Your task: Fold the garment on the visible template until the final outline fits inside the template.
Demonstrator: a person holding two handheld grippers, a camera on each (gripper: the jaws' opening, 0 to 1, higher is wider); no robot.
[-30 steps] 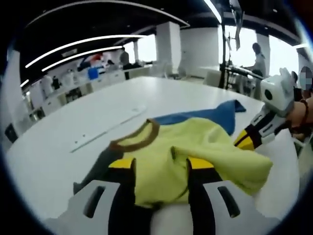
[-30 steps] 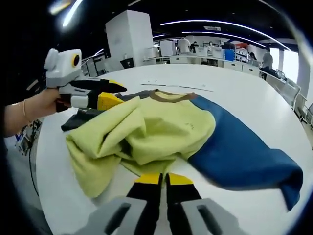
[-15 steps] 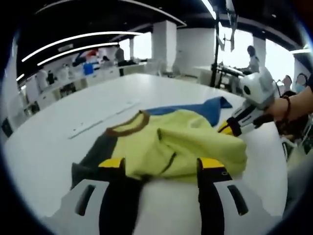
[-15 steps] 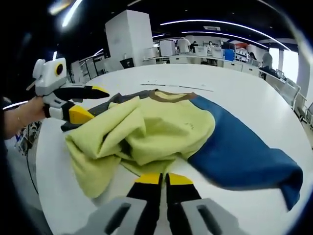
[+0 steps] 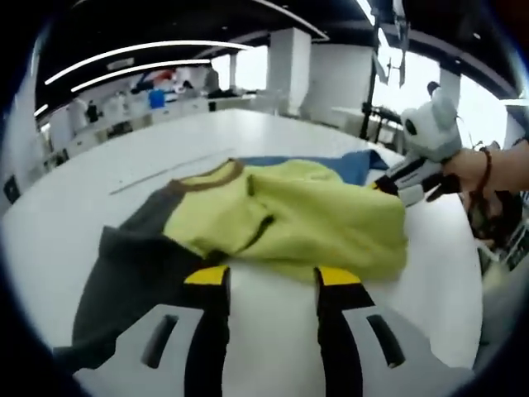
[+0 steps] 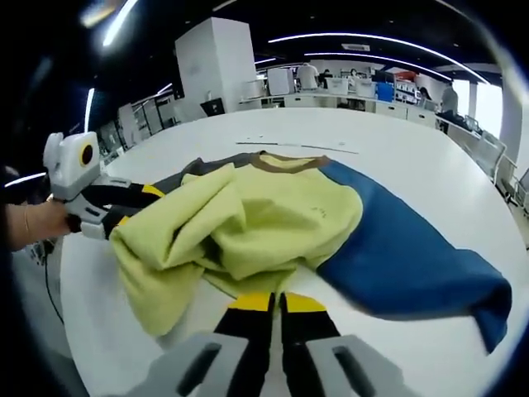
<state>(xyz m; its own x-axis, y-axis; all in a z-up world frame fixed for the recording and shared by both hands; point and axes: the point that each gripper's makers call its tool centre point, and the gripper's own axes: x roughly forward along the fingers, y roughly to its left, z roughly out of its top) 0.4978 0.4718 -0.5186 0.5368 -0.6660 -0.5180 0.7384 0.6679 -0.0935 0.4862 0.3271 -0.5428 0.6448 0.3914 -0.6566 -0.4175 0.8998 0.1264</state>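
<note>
We are looking over a colour-block sweatshirt (image 6: 273, 219) lying bunched on the white table (image 6: 397, 157), its yellow-green body heaped over the blue sleeve (image 6: 405, 256) and grey sleeve (image 5: 124, 281); our right gripper (image 6: 275, 303) is pressing its jaws together just short of the yellow hem, pinching nothing we can see; our left gripper (image 5: 269, 277) is holding its jaws spread just before the rumpled yellow edge; a thin template line (image 6: 302, 147) is lying beyond the collar, hard to make out.
</note>
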